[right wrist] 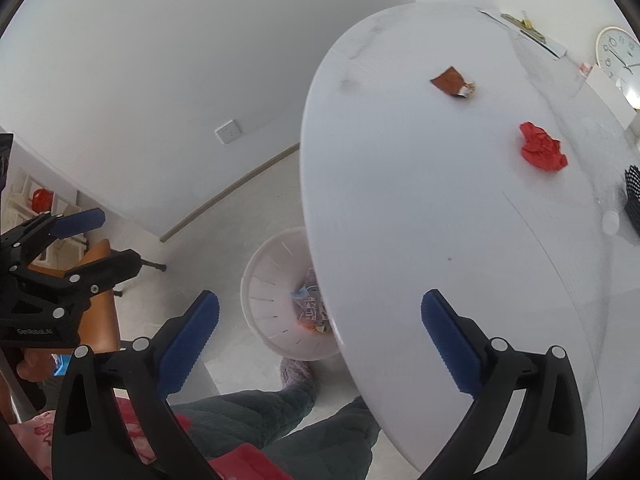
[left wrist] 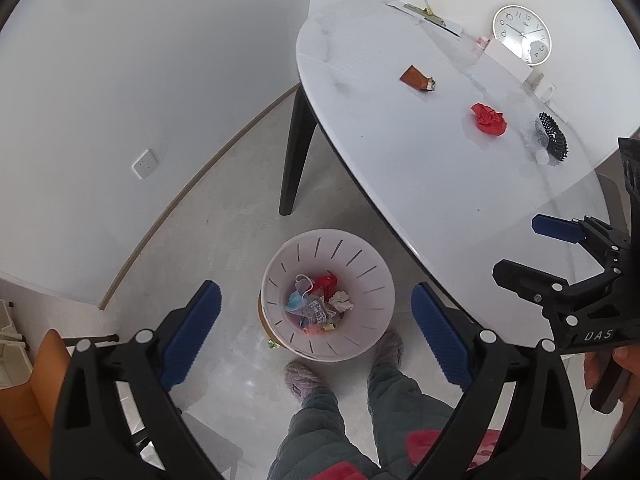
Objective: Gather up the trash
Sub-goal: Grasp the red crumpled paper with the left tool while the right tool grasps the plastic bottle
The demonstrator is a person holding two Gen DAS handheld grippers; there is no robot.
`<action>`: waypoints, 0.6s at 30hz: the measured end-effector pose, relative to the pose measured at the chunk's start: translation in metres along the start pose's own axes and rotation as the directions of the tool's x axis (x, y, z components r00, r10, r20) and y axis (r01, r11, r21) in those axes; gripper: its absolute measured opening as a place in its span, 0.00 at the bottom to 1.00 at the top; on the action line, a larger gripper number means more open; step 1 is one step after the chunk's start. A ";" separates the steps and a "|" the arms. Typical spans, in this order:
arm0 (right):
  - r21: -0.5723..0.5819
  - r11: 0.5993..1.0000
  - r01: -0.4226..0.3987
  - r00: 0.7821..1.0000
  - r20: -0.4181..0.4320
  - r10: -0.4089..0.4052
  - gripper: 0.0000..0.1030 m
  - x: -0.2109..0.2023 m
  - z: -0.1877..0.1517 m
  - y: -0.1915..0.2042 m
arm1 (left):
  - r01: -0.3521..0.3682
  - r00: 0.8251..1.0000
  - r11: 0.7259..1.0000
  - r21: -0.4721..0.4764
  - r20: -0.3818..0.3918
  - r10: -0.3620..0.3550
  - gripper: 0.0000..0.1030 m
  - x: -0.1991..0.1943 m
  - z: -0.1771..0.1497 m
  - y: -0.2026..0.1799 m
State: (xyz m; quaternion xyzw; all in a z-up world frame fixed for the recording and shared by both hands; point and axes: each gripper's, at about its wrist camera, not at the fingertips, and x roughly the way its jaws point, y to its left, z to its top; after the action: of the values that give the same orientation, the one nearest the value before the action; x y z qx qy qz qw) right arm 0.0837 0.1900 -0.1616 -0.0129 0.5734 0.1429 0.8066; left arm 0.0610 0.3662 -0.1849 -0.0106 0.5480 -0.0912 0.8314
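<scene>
On table [left wrist: 400,168]: two scraps — red wad [left wrist: 489,119], brown wrapper [left wrist: 417,78] — both jaws released.

We note a white table [left wrist: 400,152], red crumpled paper [left wrist: 489,119], brown wrapper [left wrist: 416,78], white slotted bin [left wrist: 360,320], blue ridged pads [left wrist: 192,332], black dotted brush [left wrist: 554,136], grey trousers [left wrist: 320,420].

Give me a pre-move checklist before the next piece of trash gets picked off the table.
1. Left gripper empty, jaws wide: ok.
2. Right gripper empty, jaws wide: ok.
3. Bin in reach, open, with room left: ok.
4. Red paper ball lying free on the table: ok.
5. Brown wrapper lying free: ok.
6. Floor around the bin clean: not ok, a small scrap lies beside it.
</scene>
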 end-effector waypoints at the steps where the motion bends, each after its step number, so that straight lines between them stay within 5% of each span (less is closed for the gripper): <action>1: 0.021 1.000 0.012 1.000 0.006 -0.013 0.97 -0.004 -0.003 -0.009 | 0.000 1.000 1.000 0.012 0.002 0.000 0.90 -0.001 0.003 -0.006; 18: 0.221 0.966 0.138 0.988 0.039 -0.150 0.97 -0.055 -0.045 -0.164 | 0.034 0.999 0.995 0.096 0.014 -0.036 0.92 0.019 0.062 -0.134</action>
State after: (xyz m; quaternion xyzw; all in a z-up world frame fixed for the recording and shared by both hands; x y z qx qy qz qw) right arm 0.0659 0.0126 -0.1493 0.0376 0.5605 0.0205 0.8270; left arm 0.1059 0.2264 -0.1621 0.0188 0.5363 -0.1318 0.8335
